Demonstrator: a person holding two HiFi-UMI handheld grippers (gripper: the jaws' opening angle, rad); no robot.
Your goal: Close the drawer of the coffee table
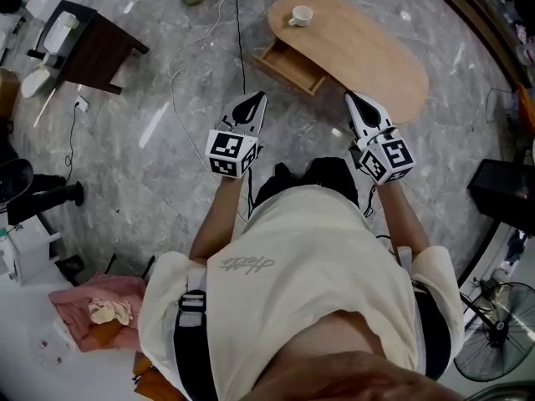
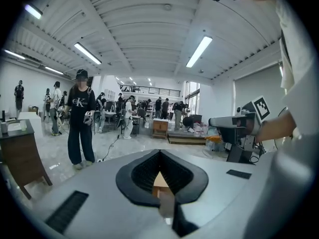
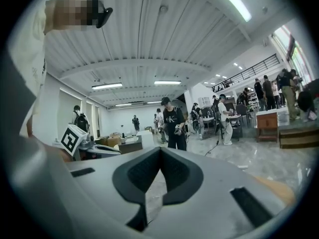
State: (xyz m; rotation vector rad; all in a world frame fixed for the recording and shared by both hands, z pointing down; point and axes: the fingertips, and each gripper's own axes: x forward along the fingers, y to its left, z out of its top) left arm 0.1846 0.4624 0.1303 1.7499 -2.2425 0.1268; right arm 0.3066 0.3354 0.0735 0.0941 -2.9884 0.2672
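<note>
The oval wooden coffee table [image 1: 368, 53] stands on the marble floor ahead of me. Its drawer [image 1: 290, 66] is pulled out toward the lower left, inside showing. A white cup [image 1: 300, 15] sits on the table's far end. My left gripper [image 1: 258, 98] is shut and empty, held in the air just short of the drawer's front. My right gripper [image 1: 350, 97] is also shut and empty, near the table's near edge. In the left gripper view, the left gripper [image 2: 159, 152] has its tips meeting, with a sliver of wood [image 2: 160, 183] behind them. The right gripper [image 3: 160, 149] likewise has touching tips.
A dark side table [image 1: 96, 44] stands at the upper left. Cables [image 1: 238, 32] trail across the floor toward the coffee table. A black box [image 1: 506, 190] and a fan [image 1: 497, 332] are at the right. A person in black [image 2: 79, 118] stands nearby.
</note>
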